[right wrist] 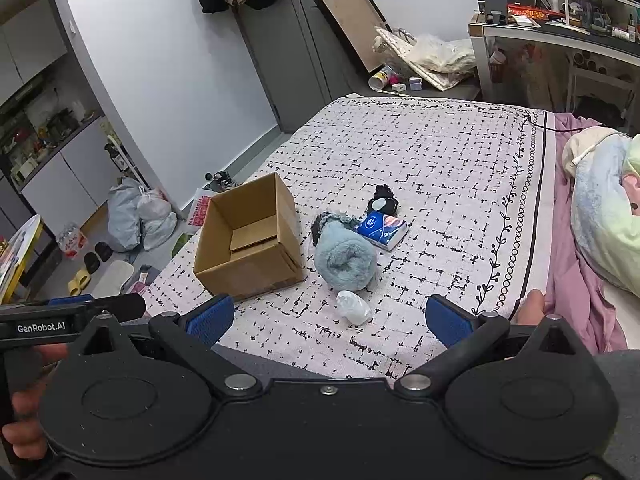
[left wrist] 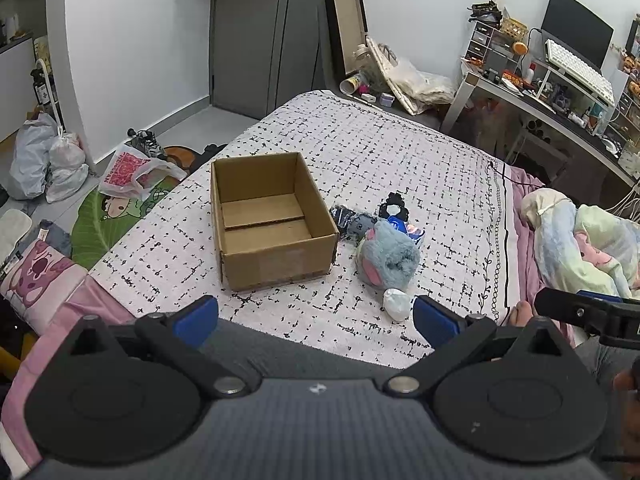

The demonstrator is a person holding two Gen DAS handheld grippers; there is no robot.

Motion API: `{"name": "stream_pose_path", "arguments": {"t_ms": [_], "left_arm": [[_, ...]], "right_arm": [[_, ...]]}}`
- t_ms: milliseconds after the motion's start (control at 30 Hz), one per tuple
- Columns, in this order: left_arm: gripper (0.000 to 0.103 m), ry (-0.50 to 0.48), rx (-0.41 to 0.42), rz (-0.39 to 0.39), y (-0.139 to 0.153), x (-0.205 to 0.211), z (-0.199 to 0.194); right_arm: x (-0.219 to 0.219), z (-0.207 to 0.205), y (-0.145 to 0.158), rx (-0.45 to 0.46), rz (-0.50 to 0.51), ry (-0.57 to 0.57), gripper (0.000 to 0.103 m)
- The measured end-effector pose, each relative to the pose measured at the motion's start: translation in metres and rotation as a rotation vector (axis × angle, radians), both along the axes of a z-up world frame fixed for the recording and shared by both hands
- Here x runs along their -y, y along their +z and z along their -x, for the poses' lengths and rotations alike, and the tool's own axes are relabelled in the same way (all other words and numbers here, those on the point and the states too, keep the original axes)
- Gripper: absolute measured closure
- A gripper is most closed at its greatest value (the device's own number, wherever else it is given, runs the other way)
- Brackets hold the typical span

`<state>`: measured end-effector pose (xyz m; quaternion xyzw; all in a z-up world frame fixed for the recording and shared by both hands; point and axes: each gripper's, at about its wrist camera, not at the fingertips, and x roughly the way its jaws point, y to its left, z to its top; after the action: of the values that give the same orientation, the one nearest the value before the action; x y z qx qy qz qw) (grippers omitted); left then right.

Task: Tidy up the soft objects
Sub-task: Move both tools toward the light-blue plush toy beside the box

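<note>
An open cardboard box sits on the patterned bedspread, its long axis running near to far. Just right of it lies a fluffy blue slipper, with a tissue pack and black items beyond and a small white bundle nearer. The left gripper and right gripper both hover spread wide, empty.

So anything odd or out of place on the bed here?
Nothing damaged or spilled. The cardboard box sits upright and empty, while the blue plush, tissue pack, black item and white wad lie loose beside it, not yet put away.
</note>
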<state>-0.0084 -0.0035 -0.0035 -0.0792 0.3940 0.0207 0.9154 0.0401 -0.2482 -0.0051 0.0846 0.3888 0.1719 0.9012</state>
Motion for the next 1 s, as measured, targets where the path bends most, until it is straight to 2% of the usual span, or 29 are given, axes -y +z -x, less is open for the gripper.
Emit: {"name": "stream_pose_path", "arguments": {"t_ms": [1000], "left_arm": [[0.0,0.007,0.003,0.004,0.0022,-0.0074,0.0008]], "right_arm": [[-0.0025,0.0012,0.0041,0.013,0.01,0.01,0.0]]}}
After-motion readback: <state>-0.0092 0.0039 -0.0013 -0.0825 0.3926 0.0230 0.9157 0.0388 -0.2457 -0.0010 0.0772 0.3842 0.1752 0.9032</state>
